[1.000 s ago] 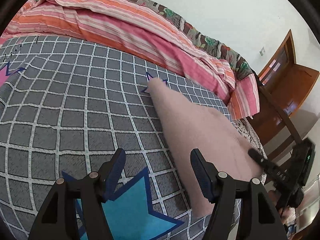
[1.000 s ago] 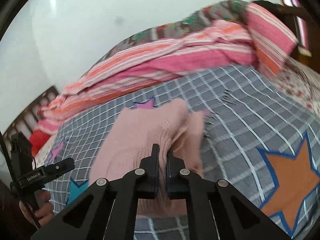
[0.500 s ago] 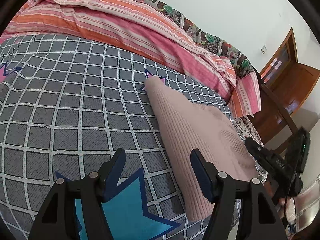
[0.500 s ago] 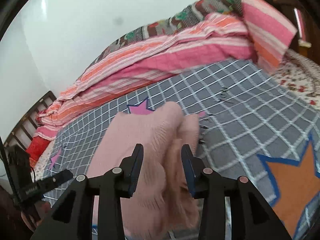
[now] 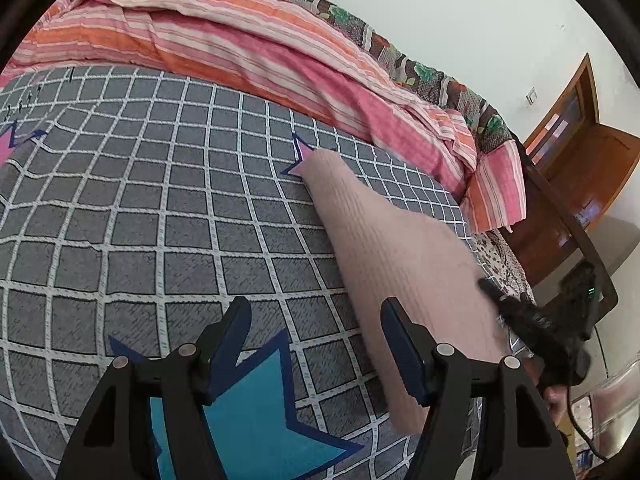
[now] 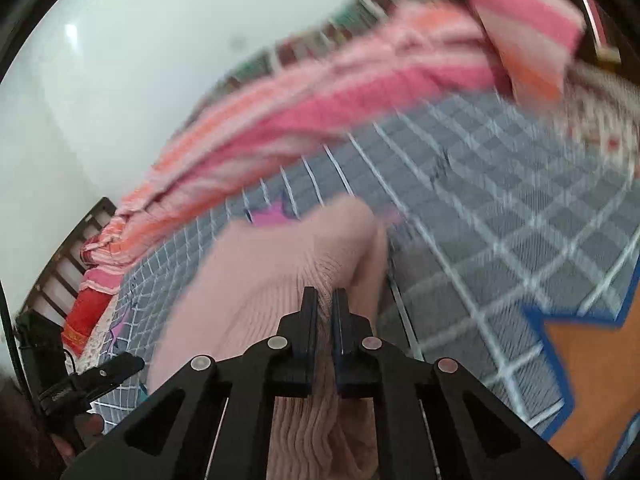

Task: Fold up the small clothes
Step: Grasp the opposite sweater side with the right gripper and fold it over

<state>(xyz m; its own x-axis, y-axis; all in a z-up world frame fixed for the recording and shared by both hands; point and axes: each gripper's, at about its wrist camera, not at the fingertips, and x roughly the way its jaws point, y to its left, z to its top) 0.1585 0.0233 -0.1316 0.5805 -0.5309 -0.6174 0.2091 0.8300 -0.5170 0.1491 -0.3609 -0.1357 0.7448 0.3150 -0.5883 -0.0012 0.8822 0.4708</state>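
Right claw (image 6: 325,300) is clamped on a bunched ridge of the pink ribbed-knit garment (image 6: 280,280), jaws nearly touching with knit pinched between them; the cloth spreads away from that claw toward eleven o'clock across the bed; this view is smeared with motion blur, so the far hem is hard to read. Left claw (image 5: 316,330) hangs released, jaws wide apart and gripping nothing, over the grey checked bedspread (image 5: 160,208) just above a teal star (image 5: 256,412); from there the garment (image 5: 392,256) lies at two o'clock, its long axis running from five o'clock up to a narrow tip at twelve. The right arm is plainly the nearer one; it already has the fabric. The knit looks soft, stretchy, finely ribbed; a striped pink-and-orange quilt (image 5: 240,40) is heaped along the far edge.
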